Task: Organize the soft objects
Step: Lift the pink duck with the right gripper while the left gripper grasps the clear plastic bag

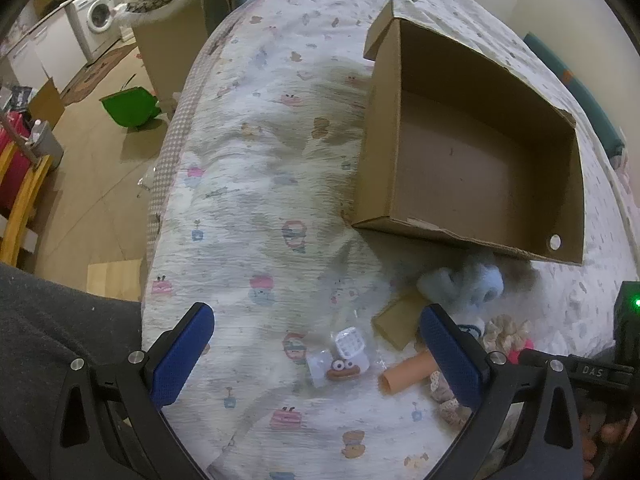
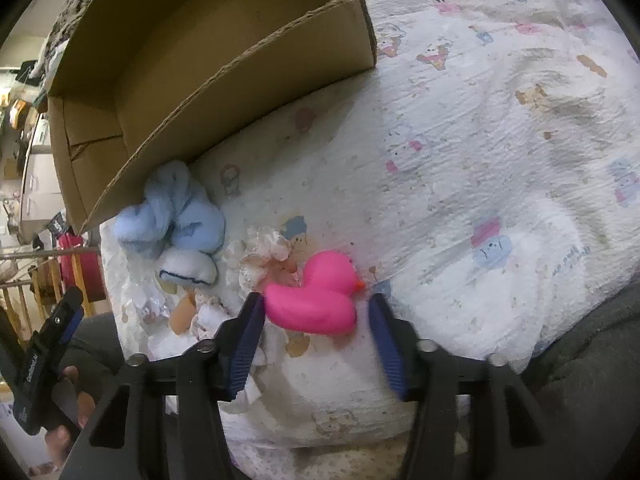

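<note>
An open, empty cardboard box [image 1: 472,148] lies on the bed; it also shows in the right wrist view [image 2: 168,64]. In front of it is a pile of small things: a light blue plush [image 2: 176,212], also in the left wrist view [image 1: 468,280], a lace scrunchie [image 2: 264,256], a pink rubber duck [image 2: 320,296], a peach tube [image 1: 404,372] and a small bag with a googly-eyed toy [image 1: 340,364]. My right gripper [image 2: 316,312] is open with its fingers on either side of the duck, not touching. My left gripper [image 1: 320,344] is open and empty above the bag.
The bed cover [image 1: 260,184] is white with cartoon prints. The bed's left edge drops to a wooden floor with a green bin [image 1: 130,106] and a washing machine [image 1: 96,16]. A yellow chair [image 1: 24,200] stands at left. A loose cardboard piece [image 1: 400,320] lies by the pile.
</note>
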The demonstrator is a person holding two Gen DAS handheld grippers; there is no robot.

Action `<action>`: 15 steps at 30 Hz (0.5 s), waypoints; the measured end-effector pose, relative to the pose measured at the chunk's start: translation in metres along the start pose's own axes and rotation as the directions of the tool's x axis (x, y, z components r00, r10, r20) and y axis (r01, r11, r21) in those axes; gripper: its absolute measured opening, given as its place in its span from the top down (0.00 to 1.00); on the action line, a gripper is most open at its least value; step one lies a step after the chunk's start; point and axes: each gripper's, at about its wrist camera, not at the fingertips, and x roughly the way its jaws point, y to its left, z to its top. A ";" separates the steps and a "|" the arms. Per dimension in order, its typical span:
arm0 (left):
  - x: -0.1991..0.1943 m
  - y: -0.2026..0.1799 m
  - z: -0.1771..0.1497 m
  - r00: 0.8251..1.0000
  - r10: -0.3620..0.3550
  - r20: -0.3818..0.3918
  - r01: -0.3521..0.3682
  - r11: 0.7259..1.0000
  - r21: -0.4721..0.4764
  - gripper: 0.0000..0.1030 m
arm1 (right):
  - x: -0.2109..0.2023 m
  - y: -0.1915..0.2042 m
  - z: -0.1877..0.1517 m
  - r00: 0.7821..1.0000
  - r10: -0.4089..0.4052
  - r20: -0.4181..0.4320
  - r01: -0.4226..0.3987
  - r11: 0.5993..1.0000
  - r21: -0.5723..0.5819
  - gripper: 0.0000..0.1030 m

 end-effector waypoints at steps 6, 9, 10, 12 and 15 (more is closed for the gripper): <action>0.001 0.002 0.001 1.000 -0.004 -0.002 0.004 1.000 -0.014 0.00 | -0.031 0.013 -0.013 0.994 0.012 0.105 -0.006 0.998 -0.058 0.53; 0.005 0.005 0.002 1.000 -0.023 -0.014 0.022 0.999 -0.034 0.12 | -0.051 0.015 -0.013 0.978 0.094 0.188 -0.075 0.992 -0.104 0.53; 0.007 0.005 0.002 0.999 -0.028 -0.022 0.027 0.999 -0.036 0.15 | -0.055 0.015 -0.013 0.970 0.114 0.214 -0.092 0.989 -0.113 0.53; 0.013 0.005 0.001 0.998 -0.039 -0.053 0.037 0.999 -0.034 0.27 | -0.058 0.015 -0.013 0.957 0.146 0.251 -0.120 0.986 -0.117 0.53; 0.029 -0.001 -0.003 0.989 -0.068 -0.130 0.066 0.998 -0.024 0.30 | -0.058 0.012 -0.012 0.943 0.191 0.272 -0.166 0.980 -0.113 0.53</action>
